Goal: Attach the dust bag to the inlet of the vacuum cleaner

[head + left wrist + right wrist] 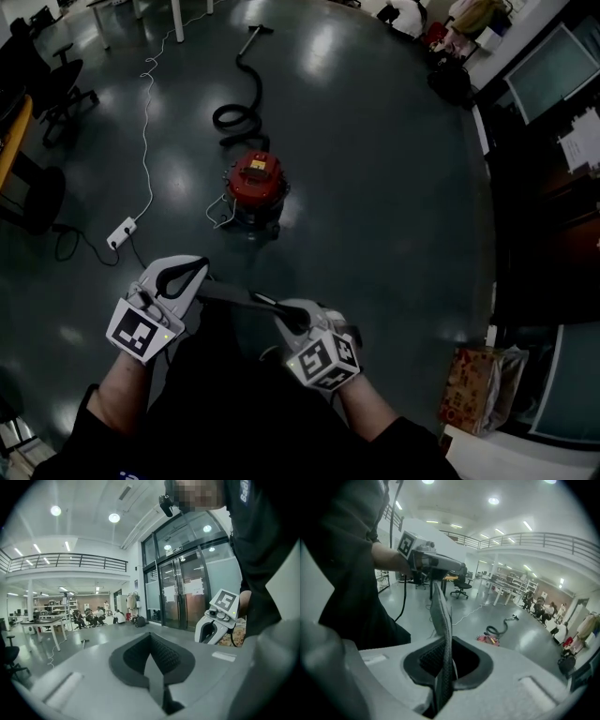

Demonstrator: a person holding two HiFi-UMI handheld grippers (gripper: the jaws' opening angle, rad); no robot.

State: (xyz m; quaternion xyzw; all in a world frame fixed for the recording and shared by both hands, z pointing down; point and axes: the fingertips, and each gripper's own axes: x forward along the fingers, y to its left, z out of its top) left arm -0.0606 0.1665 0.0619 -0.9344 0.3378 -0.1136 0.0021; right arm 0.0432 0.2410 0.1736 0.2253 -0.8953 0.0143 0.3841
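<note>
The red vacuum cleaner point(255, 185) stands on the dark floor ahead, its black hose point(246, 101) curling away behind it. It shows small in the right gripper view as the vacuum cleaner point(489, 640). Close to the person's body, the flat grey dust bag point(239, 298) is stretched between both grippers. My left gripper point(199, 281) is shut on its left end and my right gripper point(286, 314) on its right end. In the left gripper view the bag point(154, 679) runs edge-on out of the left gripper point(152, 658). From the right gripper point(443, 656) the bag point(440, 611) rises towards the other gripper.
A white power strip point(122, 232) with its cable lies on the floor left of the vacuum. An office chair point(66, 89) stands far left. Dark cabinets point(539, 234) line the right side, with a patterned bag point(476, 389) beside them. People sit far off in the hall.
</note>
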